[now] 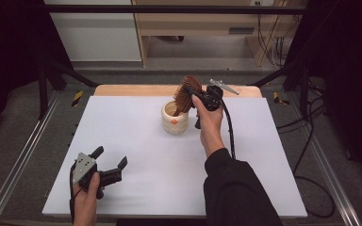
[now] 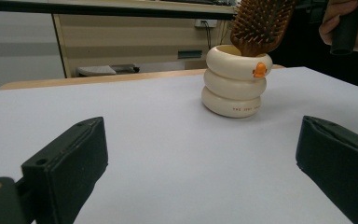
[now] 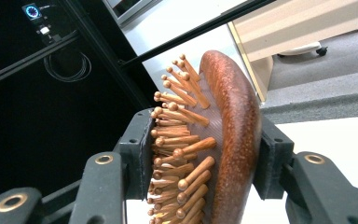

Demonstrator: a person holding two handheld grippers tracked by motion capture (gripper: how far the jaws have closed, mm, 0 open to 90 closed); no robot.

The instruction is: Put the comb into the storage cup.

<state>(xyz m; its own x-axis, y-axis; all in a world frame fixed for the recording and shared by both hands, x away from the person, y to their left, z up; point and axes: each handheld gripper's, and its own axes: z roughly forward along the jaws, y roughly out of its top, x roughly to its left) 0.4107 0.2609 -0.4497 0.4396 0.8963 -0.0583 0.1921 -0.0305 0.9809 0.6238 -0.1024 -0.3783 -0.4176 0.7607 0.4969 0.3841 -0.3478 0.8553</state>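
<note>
Gripping the wooden hairbrush (image 1: 187, 94) by its head, my right gripper (image 1: 199, 97) has one jaw on the bristle side and the other on the smooth back, seen close up in the right gripper view (image 3: 223, 140). I see the brush tilted, its handle dipping into the cream ringed cup (image 1: 175, 120) toward the far middle of the white table (image 1: 245, 160). My left gripper (image 1: 109, 162) rests near the left corner, jaws spread wide with nothing between them.
</note>
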